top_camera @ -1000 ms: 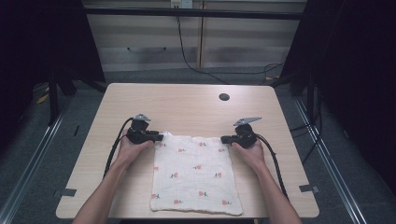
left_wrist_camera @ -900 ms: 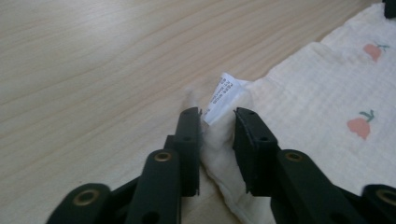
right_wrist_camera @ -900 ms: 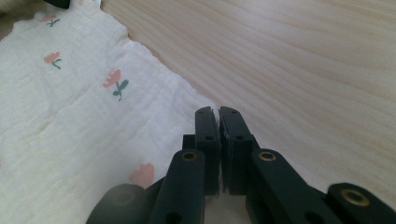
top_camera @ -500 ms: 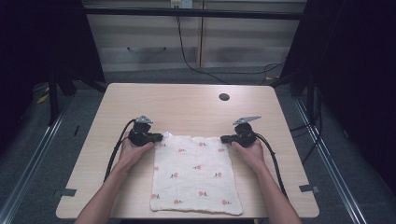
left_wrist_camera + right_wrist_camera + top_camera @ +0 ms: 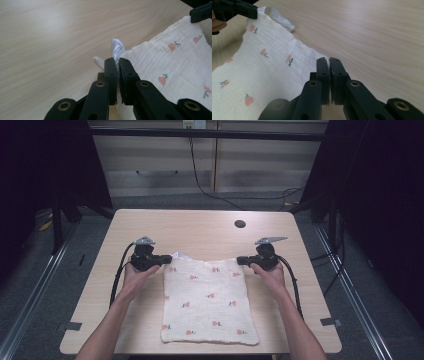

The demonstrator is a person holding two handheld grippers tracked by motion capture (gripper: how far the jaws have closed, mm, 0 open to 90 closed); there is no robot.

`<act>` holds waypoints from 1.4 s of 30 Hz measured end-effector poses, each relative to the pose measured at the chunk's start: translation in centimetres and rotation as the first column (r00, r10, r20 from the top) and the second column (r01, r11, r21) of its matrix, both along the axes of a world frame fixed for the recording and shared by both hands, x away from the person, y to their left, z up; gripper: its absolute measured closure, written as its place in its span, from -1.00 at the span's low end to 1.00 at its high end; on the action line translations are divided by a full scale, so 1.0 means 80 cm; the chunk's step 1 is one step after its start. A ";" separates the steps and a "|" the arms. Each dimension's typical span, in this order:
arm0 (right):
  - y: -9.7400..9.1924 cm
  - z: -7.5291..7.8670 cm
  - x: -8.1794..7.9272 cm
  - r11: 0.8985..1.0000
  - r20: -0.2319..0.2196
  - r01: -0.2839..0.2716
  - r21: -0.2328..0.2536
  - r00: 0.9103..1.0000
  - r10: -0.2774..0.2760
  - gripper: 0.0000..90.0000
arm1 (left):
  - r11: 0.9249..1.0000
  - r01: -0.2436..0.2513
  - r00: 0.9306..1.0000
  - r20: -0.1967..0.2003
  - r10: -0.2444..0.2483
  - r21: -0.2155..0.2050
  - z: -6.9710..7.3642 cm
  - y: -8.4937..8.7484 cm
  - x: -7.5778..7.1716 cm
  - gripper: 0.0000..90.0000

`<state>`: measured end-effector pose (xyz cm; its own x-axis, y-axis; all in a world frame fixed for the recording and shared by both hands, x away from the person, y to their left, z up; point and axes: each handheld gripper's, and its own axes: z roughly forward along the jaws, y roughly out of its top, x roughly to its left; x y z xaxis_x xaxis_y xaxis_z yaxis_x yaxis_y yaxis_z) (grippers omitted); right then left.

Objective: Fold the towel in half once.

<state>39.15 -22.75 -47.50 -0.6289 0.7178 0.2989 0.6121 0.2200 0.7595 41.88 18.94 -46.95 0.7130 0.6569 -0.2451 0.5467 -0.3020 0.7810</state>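
As each claw, left (image 5: pixel 164 259) and right (image 5: pixel 241 260), pinched a far corner of the cloth (image 5: pixel 207 300), folding it toward the person seemingly came next.

Wooden table (image 5: pixel 200 227), grey floor (image 5: pixel 65 285)

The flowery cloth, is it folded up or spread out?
Spread out. The cloth lies open and flat on the table; the left gripper and right gripper pinch its two far corners.
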 end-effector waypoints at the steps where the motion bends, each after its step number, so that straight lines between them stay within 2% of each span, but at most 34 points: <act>1: -0.001 0.008 0.001 1.000 0.007 0.002 0.003 1.000 -0.002 0.94 | 1.000 0.004 1.000 0.013 -0.004 -0.011 0.007 -0.001 0.000 0.90; 7: -0.001 0.026 0.004 1.000 0.038 -0.001 -0.001 0.999 0.001 0.94 | 0.999 0.007 0.998 0.060 -0.005 -0.032 0.035 0.001 0.003 0.90; 8: -0.001 0.030 0.005 1.000 0.040 0.000 0.003 0.999 0.000 0.94 | 0.999 0.007 0.998 0.060 -0.005 -0.032 0.035 0.001 0.003 0.90; 10: -0.002 0.036 0.006 1.000 0.057 -0.003 0.018 0.998 0.002 0.94 | 0.999 0.012 0.997 0.078 -0.009 -0.036 0.049 0.002 0.005 0.90; 19: -0.014 0.068 0.010 0.998 0.115 0.010 0.057 0.993 -0.017 0.94 | 0.998 0.003 0.991 0.136 0.007 -0.069 0.083 0.007 0.011 0.90; 24: -0.016 0.082 0.020 0.997 0.120 0.023 0.073 0.992 -0.031 0.94 | 0.996 -0.014 0.989 0.146 0.027 -0.089 0.097 0.007 0.020 0.90; 27: -0.016 0.091 0.024 0.995 0.138 0.026 0.094 0.990 -0.039 0.94 | 0.994 -0.009 0.987 0.161 0.026 -0.105 0.103 0.008 0.020 0.90; 30: -0.016 0.093 0.022 0.995 0.151 0.018 0.096 0.988 -0.032 0.94 | 0.995 0.003 0.986 0.169 0.014 -0.096 0.102 0.007 0.017 0.90; 33: -0.016 0.084 0.015 0.997 0.145 0.005 0.076 0.989 -0.016 0.94 | 0.996 0.011 0.988 0.156 0.002 -0.087 0.085 0.011 0.010 0.90; 38: -0.022 0.068 0.004 0.997 0.126 0.003 0.073 0.992 -0.013 0.94 | 0.993 0.019 0.990 0.139 -0.003 -0.113 0.067 0.020 -0.005 0.90; 42: -0.019 0.062 -0.009 0.997 0.133 -0.018 0.069 0.991 0.009 0.94 | 0.993 0.029 0.990 0.143 -0.013 -0.113 0.056 0.022 -0.020 0.90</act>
